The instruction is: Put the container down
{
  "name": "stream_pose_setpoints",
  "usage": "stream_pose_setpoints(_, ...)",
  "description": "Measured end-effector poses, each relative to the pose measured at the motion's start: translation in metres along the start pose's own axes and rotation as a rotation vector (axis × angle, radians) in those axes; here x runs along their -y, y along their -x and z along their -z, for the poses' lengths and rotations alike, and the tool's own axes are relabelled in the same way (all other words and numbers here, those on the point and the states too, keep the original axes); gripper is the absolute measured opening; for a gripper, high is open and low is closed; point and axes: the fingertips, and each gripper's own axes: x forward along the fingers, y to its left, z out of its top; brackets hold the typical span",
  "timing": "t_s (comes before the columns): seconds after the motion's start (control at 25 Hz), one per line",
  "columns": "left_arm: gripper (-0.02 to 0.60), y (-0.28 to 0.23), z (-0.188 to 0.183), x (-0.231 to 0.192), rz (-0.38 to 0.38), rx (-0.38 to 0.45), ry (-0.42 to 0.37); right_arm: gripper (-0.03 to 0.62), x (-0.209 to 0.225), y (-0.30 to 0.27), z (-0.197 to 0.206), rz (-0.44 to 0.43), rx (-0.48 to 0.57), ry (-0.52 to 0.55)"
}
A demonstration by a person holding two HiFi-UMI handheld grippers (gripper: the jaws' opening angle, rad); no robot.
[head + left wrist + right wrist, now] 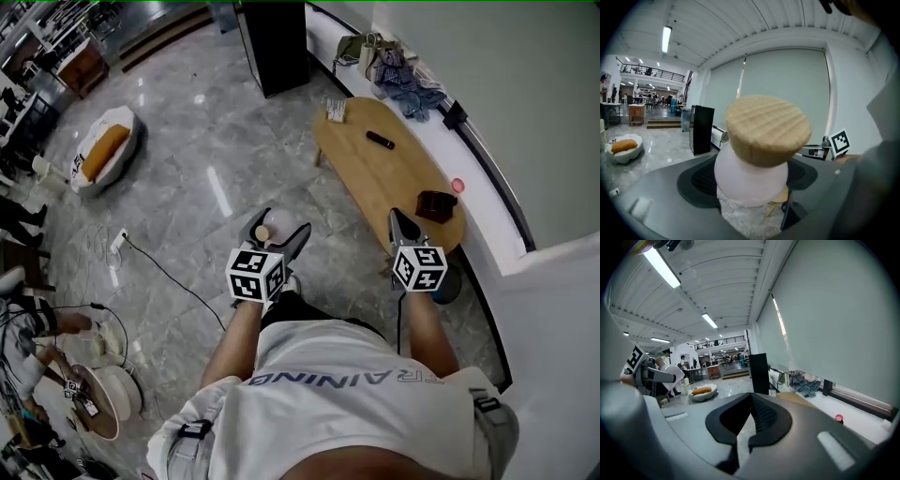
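While grey marble floor (187, 159) fills a wide hall, a low oval wooden table (366, 178) stands at one o'clock in the head view, along a white window ledge (483, 211). The left gripper (278, 225) has its jaws spread wide and pressed on the container (750, 178) — a round white jar with a wooden lid (768, 129) — held over the floor, at nine o'clock of the table's near end. The right gripper (397, 218), jaws together on nothing, hovers over that near end. On the table lie a black bar (379, 140), a dark box (436, 204) at the right gripper's two o'clock, and a red disc (457, 185). A black cabinet (274, 42) stands at twelve o'clock.
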Motion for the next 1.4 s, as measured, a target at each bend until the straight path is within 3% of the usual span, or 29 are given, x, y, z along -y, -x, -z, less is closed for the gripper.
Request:
stream_pose_setpoints(0.28, 0.400, -0.103, -0.032, -0.047, 0.112, -0.025, -0.013, 0.017, 0.036, -0.075, -0.023, 0.113, -0.003, -0.018)
stream_pose_setpoints(0.56, 0.400, -0.208, -0.095, -0.095, 0.267, -0.065, -0.091, 0.017, 0.060, -0.154, -0.065, 0.249, 0.000, -0.057)
stream_pose_setpoints(0.84, 0.400, -0.294, -0.127, -0.132, 0.411, -0.143, -0.142, 0.017, 0.081, -0.201, -0.077, 0.415, -0.019, -0.133)
stream_pose_setpoints(1.16, 0.400, -0.375, -0.133, -0.115, 0.508, -0.197, -0.173, 0.017, 0.130, -0.200, -0.068, 0.550, -0.041, -0.201)
stream_pose_setpoints(1.4, 0.400, -0.417, -0.123, -0.072, 0.561, -0.239, -0.218, 0.017, 0.174, -0.182, -0.042, 0.603, -0.050, -0.266)
